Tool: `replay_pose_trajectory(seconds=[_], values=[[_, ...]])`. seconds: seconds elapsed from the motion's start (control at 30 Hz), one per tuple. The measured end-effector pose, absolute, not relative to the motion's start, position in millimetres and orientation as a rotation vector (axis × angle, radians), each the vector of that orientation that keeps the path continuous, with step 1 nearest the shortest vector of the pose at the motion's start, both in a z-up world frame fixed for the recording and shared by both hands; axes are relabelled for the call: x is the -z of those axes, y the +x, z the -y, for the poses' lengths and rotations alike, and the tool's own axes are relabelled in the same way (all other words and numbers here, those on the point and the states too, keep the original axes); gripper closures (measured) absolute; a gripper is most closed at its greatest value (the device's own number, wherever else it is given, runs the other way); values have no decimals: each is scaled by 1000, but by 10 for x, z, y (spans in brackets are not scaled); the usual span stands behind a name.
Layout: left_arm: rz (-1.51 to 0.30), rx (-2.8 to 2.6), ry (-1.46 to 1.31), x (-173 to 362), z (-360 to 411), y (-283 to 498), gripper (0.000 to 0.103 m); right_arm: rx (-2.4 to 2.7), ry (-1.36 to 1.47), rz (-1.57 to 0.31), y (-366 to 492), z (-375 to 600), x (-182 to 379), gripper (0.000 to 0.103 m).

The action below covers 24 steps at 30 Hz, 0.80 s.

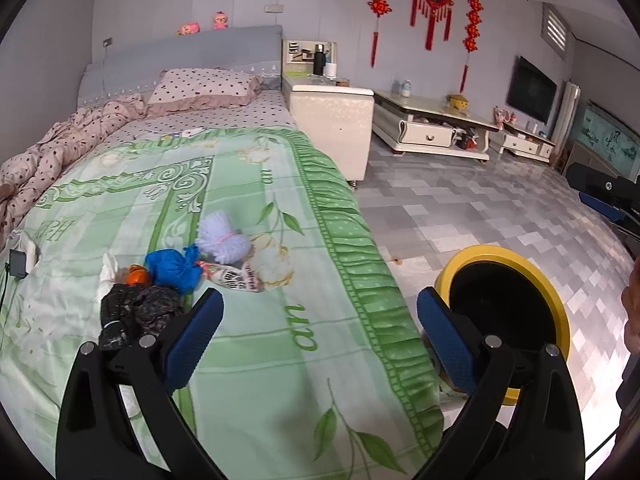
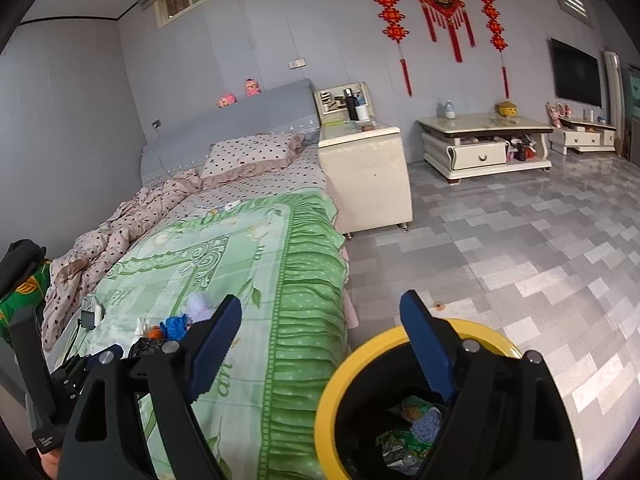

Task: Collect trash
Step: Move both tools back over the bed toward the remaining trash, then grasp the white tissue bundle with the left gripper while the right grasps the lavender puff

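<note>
A small heap of trash lies on the green blanket [image 1: 260,380]: a black crumpled bag [image 1: 136,314], a blue wad [image 1: 174,270], an orange piece [image 1: 138,276], a pale lavender puff [image 1: 222,236], a printed snack wrapper [image 1: 236,280] and white tissue [image 1: 109,270]. My left gripper [image 1: 320,312] hangs open and empty just short of the heap, its left finger beside the black bag. A yellow-rimmed bin [image 2: 352,364] stands on the floor by the bed, with wrappers [image 2: 412,428] inside. My right gripper [image 2: 322,298] is open and empty above the bin's near rim. The blue wad [image 2: 176,326] shows past its left finger.
A cream bedside cabinet [image 1: 332,120] stands against the bed's right side, and a low cream table [image 1: 432,120] sits along the far wall. A small black device on a cable [image 1: 18,262] lies at the blanket's left. Grey tiled floor [image 2: 500,240] spreads to the right.
</note>
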<state>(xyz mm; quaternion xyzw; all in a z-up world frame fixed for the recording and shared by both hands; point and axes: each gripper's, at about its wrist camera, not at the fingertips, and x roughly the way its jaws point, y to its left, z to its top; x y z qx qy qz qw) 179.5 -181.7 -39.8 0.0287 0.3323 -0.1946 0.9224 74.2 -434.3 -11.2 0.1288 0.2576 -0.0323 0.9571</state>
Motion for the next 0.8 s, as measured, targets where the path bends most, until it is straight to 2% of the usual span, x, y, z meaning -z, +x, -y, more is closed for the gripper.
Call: replay_pose_trajectory(seconds=[0.43,0.8], values=[[-708,187,11,579,647,1858,10,-99,171,-571,1467,3359,124,24],[-810,52,-53,1162,-122,1980,10,-147,104,-683,2265,2765,647,24]])
